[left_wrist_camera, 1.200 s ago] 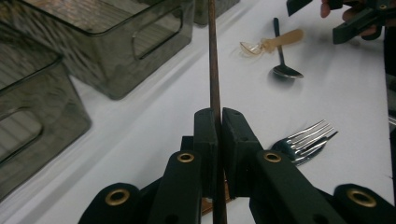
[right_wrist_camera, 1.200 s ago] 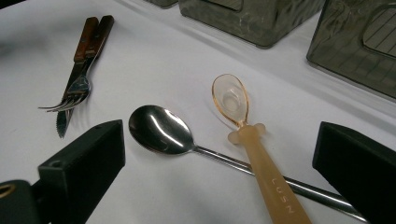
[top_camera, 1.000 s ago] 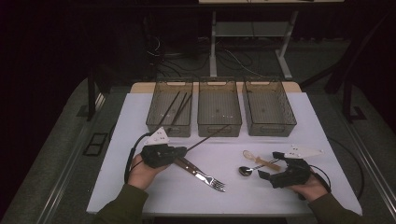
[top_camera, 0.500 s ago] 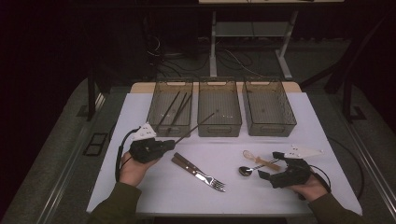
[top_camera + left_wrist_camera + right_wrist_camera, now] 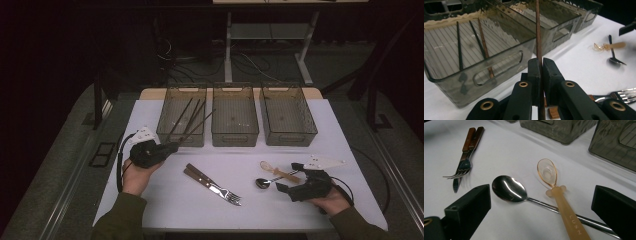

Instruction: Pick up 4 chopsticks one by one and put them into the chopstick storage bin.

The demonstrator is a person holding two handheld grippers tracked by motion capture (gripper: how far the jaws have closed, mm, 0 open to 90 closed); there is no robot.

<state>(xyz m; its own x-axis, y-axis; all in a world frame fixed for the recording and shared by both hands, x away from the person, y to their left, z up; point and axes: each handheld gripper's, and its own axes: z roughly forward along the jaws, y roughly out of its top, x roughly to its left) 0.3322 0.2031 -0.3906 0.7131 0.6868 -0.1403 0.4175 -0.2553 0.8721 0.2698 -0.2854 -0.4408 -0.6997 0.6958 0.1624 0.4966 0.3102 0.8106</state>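
Note:
My left gripper (image 5: 171, 146) is shut on a brown chopstick (image 5: 196, 126), which slants up over the near right corner of the left bin (image 5: 175, 134). In the left gripper view the chopstick (image 5: 538, 30) runs straight up from between the closed pads of my left gripper (image 5: 541, 68). The left bin (image 5: 499, 67) holds three chopsticks (image 5: 471, 40), two black and one brown. My right gripper (image 5: 289, 178) rests open at the table's near right. In its own view my right gripper (image 5: 542, 195) has its jaws wide on either side of a metal spoon (image 5: 509, 188) and an amber plastic spoon (image 5: 547, 172).
A middle bin (image 5: 235, 134) and a right bin (image 5: 289, 135) stand beside the left one. A fork (image 5: 227, 194) and a wooden-handled knife (image 5: 196, 176) lie together mid-table. The metal spoon (image 5: 262, 183) and the amber spoon (image 5: 270, 167) lie just left of the right gripper.
My left gripper has moved left and a little away from the person, carrying the chopstick, whose tip now reaches over the left bin. The right hand has stayed put.

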